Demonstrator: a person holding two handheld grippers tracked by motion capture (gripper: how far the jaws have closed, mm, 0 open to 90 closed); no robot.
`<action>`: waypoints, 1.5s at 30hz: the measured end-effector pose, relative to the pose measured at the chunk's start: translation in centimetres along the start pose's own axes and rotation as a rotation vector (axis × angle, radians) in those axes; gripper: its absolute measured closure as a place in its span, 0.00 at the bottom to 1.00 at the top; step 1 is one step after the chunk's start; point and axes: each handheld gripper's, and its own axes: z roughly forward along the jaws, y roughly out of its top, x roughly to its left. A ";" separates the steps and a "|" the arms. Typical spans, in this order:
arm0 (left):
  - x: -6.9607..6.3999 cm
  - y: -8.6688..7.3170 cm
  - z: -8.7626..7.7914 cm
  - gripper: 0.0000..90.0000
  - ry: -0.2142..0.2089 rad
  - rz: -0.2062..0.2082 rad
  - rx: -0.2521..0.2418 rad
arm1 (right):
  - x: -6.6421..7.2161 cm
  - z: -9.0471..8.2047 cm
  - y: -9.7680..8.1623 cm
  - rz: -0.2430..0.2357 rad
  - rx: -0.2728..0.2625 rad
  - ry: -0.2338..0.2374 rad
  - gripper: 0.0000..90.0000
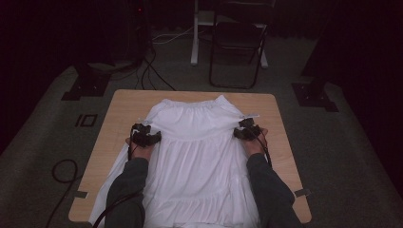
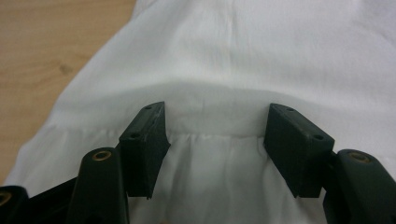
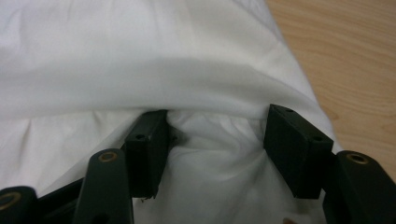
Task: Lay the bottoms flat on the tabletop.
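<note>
The left gripper (image 1: 144, 133) rests on the white skirt's (image 1: 197, 152) left side, jaws spread wide — in the left gripper view (image 2: 215, 140) a gathered seam runs across the gap between them and neither pad presses the cloth. The right gripper (image 1: 248, 130) sits on the opposite side of the skirt, its jaws equally wide; in the right gripper view (image 3: 215, 140) a raised fold of fabric lies just ahead of the jaws and bunched cloth fills the gap, not pinched.

The skirt lies flat along the middle of the wooden table (image 1: 123, 102), waistband toward 12 o'clock, hem draping over the near edge at 6 o'clock. Bare wood shows at 9 o'clock of the left gripper and at 3 o'clock of the right — narrow strips before the table's side edges. A wider bare band runs beyond the waistband at 12 o'clock.

Off the table, a folding chair (image 1: 237, 45) stands at 12 o'clock on the carpet, well apart, with cables (image 1: 152, 71) trailing at about 11 o'clock.
</note>
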 end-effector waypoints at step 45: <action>2.8 -1.5 -1.1 0.46 0.010 0.008 -0.030 | -2.9 -0.6 -1.0 0.050 0.029 0.081 0.40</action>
